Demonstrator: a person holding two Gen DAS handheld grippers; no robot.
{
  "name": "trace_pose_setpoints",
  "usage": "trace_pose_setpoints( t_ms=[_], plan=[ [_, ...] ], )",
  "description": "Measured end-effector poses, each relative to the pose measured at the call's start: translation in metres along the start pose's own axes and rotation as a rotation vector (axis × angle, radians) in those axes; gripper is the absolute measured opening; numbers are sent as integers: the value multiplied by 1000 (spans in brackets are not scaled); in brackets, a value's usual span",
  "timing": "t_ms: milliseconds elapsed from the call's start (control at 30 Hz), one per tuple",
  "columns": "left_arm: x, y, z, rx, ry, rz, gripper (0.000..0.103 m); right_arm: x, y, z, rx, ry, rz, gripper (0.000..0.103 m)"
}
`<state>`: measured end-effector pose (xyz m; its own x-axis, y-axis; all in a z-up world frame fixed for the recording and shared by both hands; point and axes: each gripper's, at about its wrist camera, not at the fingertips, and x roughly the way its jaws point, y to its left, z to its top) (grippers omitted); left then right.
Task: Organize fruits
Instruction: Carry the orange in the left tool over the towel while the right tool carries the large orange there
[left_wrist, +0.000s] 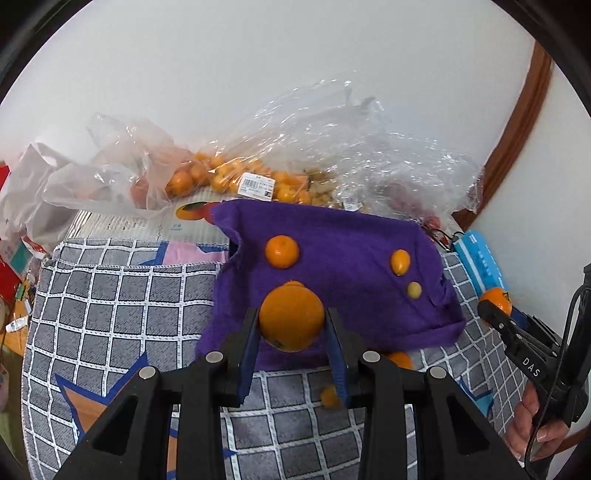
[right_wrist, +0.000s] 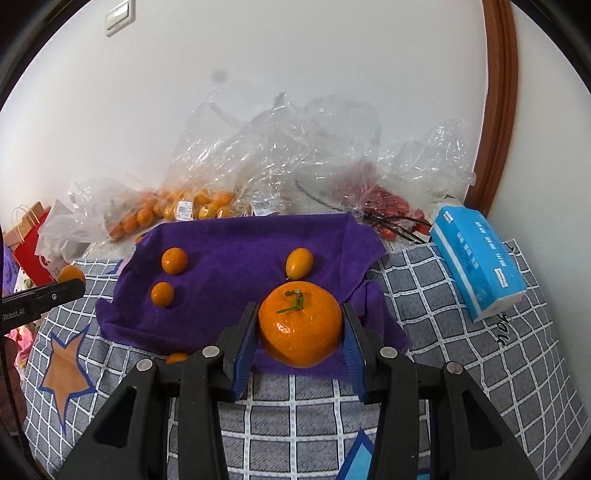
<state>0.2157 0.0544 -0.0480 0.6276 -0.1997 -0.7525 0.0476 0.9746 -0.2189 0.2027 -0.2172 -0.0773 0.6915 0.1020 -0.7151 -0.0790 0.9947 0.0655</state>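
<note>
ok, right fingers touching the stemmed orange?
Touching. Right wrist view: both blue fingers press the sides of the stemmed orange, no gap, held above the purple towel.

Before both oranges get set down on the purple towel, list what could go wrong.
1. The left gripper and right gripper each pinch a round orange by its sides; either may slip.
2. The purple towel is rumpled, so a released orange could roll into the small fruits on it.
3. One fruit already lies off the towel.
</note>
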Motion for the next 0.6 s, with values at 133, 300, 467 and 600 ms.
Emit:
trace_pose_setpoints(
  t_ms=[133,300,467,600],
  plan=[
    [10,8,4,-14,6,11,33,15,-3,4,4,11,0,43],
    [26,14,10,-20,22,29,33,36,-7,7,13,26,4,43],
    [45,16,16,-24,41,39,33,56,-11,7,18,45,7,43],
    [62,14,20,-24,61,39,33,72,-14,3,20,69,4,43]
  ],
)
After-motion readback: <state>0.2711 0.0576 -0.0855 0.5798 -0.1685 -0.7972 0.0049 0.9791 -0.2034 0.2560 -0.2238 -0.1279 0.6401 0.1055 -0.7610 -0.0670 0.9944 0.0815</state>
